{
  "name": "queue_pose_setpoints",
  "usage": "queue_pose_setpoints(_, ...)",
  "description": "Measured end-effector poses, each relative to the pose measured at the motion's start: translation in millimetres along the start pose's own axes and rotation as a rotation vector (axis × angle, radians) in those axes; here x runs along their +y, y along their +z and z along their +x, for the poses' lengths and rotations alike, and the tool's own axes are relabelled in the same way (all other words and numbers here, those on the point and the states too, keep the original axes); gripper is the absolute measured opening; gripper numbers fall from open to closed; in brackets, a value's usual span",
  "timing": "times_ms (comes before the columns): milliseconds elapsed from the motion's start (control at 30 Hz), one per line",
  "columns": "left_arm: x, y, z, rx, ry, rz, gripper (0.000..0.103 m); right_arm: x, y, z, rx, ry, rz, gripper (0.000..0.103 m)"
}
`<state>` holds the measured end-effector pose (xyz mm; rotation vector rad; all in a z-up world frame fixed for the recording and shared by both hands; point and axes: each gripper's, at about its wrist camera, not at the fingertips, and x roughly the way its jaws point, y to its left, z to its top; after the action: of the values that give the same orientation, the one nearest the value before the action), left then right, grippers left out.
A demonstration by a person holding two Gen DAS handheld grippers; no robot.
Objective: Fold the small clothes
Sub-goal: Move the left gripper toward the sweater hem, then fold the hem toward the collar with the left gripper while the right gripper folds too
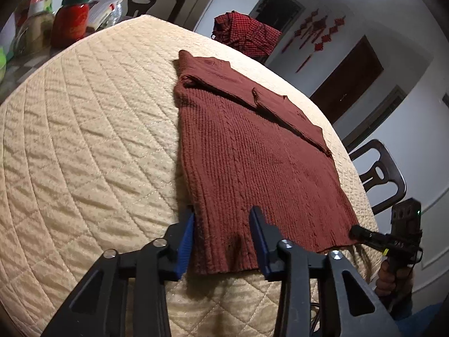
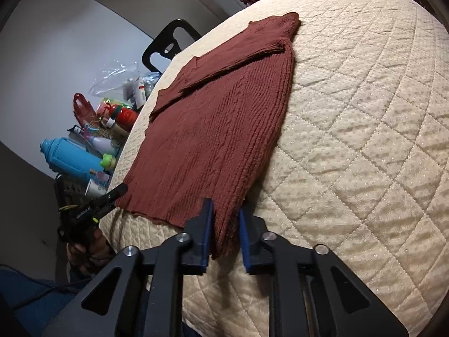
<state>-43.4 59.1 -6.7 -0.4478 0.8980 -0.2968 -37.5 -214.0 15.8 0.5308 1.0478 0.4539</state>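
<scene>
Rust-brown ribbed knit — the small sweater (image 1: 252, 151) — lay flat on the quilted cream cover (image 1: 84, 140), its sleeve folded across the far end. The left gripper (image 1: 221, 224) straddled the near hem's left corner, blue pads apart with fabric between them. The right gripper (image 2: 226, 219) did likewise at the hem's right corner — pads spread, cloth running between. Beyond the sweater, past both tongs, a red checked garment (image 1: 244, 32) sat bunched at the far edge.

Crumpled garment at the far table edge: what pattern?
Red-and-black check on the garment; clearest in the left wrist view.
</scene>
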Motion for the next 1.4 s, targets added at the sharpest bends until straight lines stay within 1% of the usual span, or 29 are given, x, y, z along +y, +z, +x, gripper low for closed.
queue_pose_setpoints(67, 2, 0, 0, 0.005, -0.008, -0.021, 0.035, 0, -1, 1, 0.005, -0.002, -0.001, 0.011)
queue_pose_setpoints(100, 3, 0, 0, 0.011, -0.016, -0.03, 0.031, 1, -1, 2, 0.006, -0.003, -0.004, 0.01)
queue_pose_setpoints(133, 3, 0, 0, 0.016, -0.021, -0.034, 0.02, 2, -1, 2, 0.006, 0.001, -0.01, 0.009)
queue_pose_setpoints(167, 4, 0, 1, 0.025, -0.033, -0.039, 0.014, 4, -1, 2, 0.005, 0.005, -0.015, 0.008)
queue_pose_setpoints(200, 4, 1, 1, 0.026, -0.045, -0.047, 0.011, 6, 0, 2, 0.001, 0.012, -0.02, 0.008)
queue_pose_setpoints(233, 4, 2, 0, 0.018, -0.057, -0.051, 0.011, 9, 2, 0, -0.007, 0.023, -0.024, 0.008)
queue_pose_setpoints(333, -2, 12, -8, -0.041, -0.094, -0.031, 0.011, 18, 10, -8, -0.052, 0.061, -0.045, 0.008)
queue_pose_setpoints(400, -9, 25, -14, -0.087, -0.118, 0.001, 0.011, 23, 20, -15, -0.092, 0.078, -0.061, 0.008)
queue_pose_setpoints(500, -19, 49, -18, -0.147, -0.139, 0.049, 0.01, 33, 43, -24, -0.168, 0.1, -0.096, 0.008)
queue_pose_setpoints(567, -27, 68, -17, -0.185, -0.145, 0.075, 0.011, 36, 57, -27, -0.208, 0.107, -0.113, 0.008)
queue_pose_setpoints(633, -31, 86, -14, -0.216, -0.152, 0.086, 0.011, 38, 78, -28, -0.255, 0.109, -0.121, 0.008)
queue_pose_setpoints(767, -36, 127, 1, -0.259, -0.123, 0.122, 0.011, 38, 117, -25, -0.309, 0.106, -0.129, 0.008)
queue_pose_setpoints(833, -34, 142, 12, -0.256, -0.115, 0.117, 0.011, 36, 132, -22, -0.319, 0.097, -0.132, 0.008)
queue_pose_setpoints(900, -34, 159, 26, -0.255, -0.092, 0.12, 0.011, 30, 149, -15, -0.316, 0.083, -0.107, 0.008)
queue_pose_setpoints(1033, -26, 183, 58, -0.219, -0.06, 0.094, 0.011, 16, 179, 2, -0.309, 0.064, -0.07, 0.008)
queue_pose_setpoints(1100, -22, 189, 76, -0.194, -0.04, 0.083, 0.011, 8, 189, 14, -0.293, 0.051, -0.049, 0.008)
queue_pose_setpoints(1200, -14, 193, 98, -0.157, -0.023, 0.057, 0.011, -7, 201, 35, -0.244, 0.037, -0.005, 0.008)
queue_pose_setpoints(1267, -8, 198, 108, -0.143, -0.027, 0.022, 0.01, -16, 207, 45, -0.218, 0.024, 0.026, 0.008)
queue_pose_setpoints(1333, -5, 205, 110, -0.145, -0.037, -0.005, 0.01, -19, 214, 48, -0.216, 0.034, 0.045, 0.008)
queue_pose_setpoints(1400, -5, 211, 109, -0.157, -0.041, -0.011, 0.01, -18, 221, 47, -0.224, 0.043, 0.045, 0.008)
